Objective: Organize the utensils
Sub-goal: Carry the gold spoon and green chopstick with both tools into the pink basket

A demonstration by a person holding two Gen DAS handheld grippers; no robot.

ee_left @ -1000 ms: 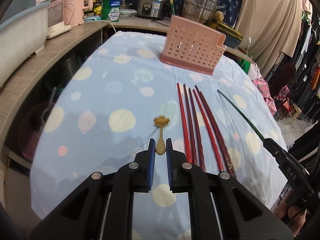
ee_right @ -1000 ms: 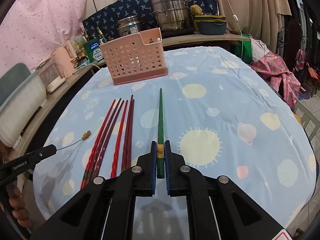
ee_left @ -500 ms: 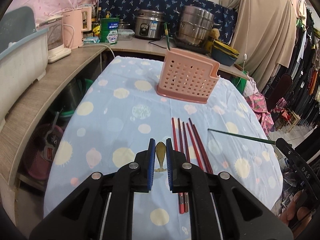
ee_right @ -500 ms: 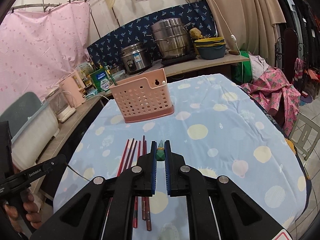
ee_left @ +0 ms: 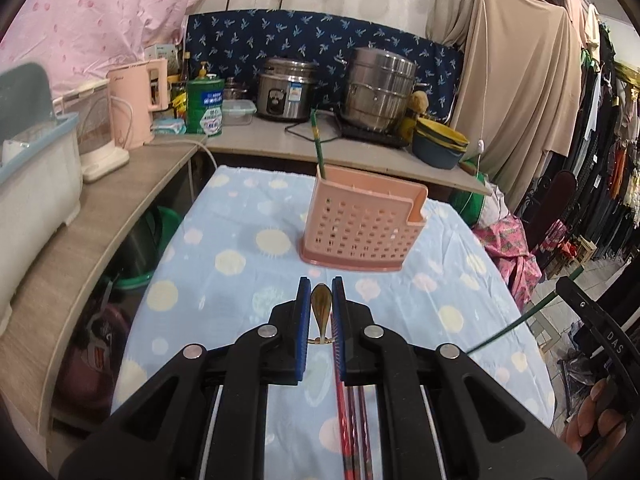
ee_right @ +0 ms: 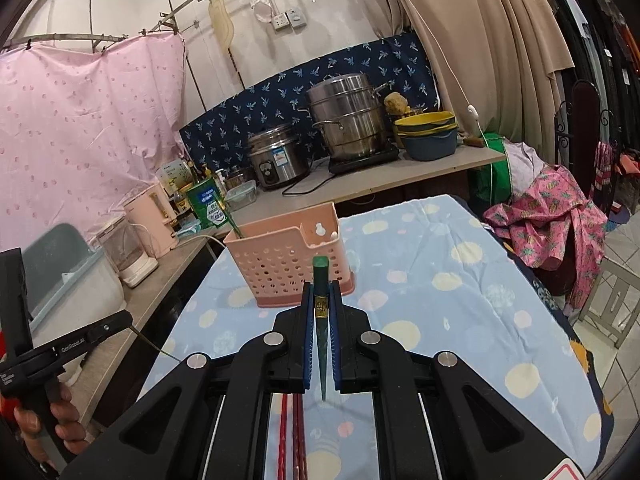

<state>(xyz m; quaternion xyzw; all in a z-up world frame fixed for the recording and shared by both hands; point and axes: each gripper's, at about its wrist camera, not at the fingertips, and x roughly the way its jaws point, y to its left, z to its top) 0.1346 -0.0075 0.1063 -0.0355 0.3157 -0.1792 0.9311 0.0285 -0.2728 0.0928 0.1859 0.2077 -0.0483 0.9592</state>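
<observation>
Left wrist view: my left gripper point(ee_left: 321, 308) has its jaws clamped on the gold spoon point(ee_left: 321, 305), bowl end poking out just past the pad tips, handle running back btwn the pads. Spoon is off the cloth, in the air. Straight ahead of the jaws, a bit beyond the tips, sits the pink utensil basket point(ee_left: 360, 228) on the spotted tablecloth point(ee_left: 224, 280). One green chopstick point(ee_left: 319, 144) already stands in the basket's far-left corner. The red chopsticks point(ee_left: 352, 420) lie on the cloth below and behind the jaws, slightly to their right side.

Right wrist view: right gripper point(ee_right: 321, 312) is closed tight on the other green chopstick point(ee_right: 321, 284), thick end sticking out ahead of the tips, thin end trailing back under the jaws. Basket point(ee_right: 280, 264) is dead ahead here too, near but not touching.

Step in hand, as I judge it: carry phase, both pieces lifted, en route to the basket. Next move calls for bringing each piece over the open top, tipping it toward upright, then letting go w/o the two grippers crowding each other. I'd drop one at a time. Red ones are left for after.
</observation>
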